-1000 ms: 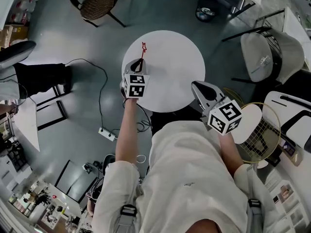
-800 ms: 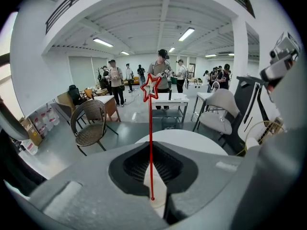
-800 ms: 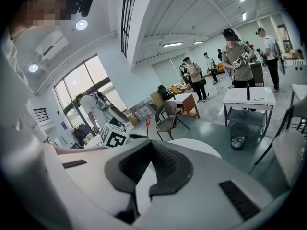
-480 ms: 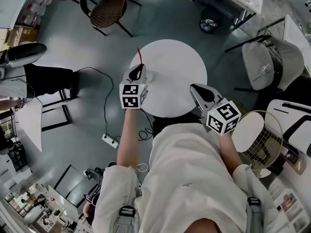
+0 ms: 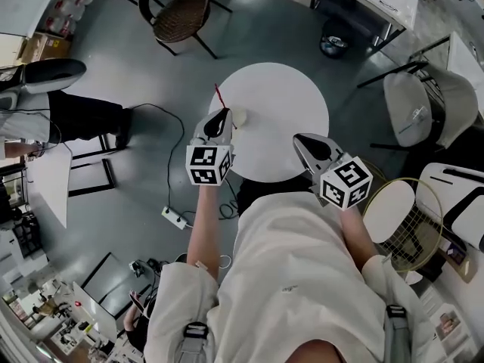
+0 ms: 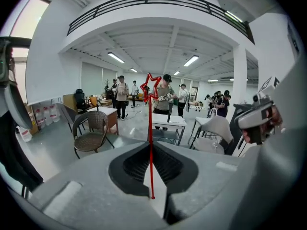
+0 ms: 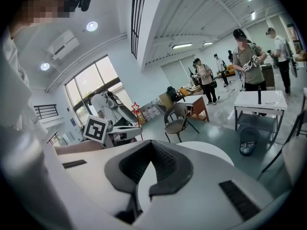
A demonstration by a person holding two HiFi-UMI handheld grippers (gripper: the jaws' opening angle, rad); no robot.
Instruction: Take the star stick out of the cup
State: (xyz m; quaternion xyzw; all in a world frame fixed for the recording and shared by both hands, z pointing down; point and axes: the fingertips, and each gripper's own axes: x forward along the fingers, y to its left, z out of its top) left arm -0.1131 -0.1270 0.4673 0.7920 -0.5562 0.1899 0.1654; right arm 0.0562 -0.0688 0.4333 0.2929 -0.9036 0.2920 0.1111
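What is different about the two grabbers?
The left gripper's jaws pinch the lower end of the red star stick; the right gripper's jaws are shut on nothing. The left gripper is by the white table's left edge; the right gripper is by its near right edge. Both carry a cube with square markers.

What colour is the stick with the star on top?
The thin star stick is red, clearest in the left gripper view.

Left gripper (image 5: 221, 118) is out ahead on a near-straight left arm (image 5: 198, 229), jaws pinched on the star stick (image 6: 150, 123), which stands upright between them. Right gripper (image 5: 304, 141) sits closer in, right arm (image 5: 357, 237) bent beside the torso. Its jaws look closed and empty, though the tips are hard to read.
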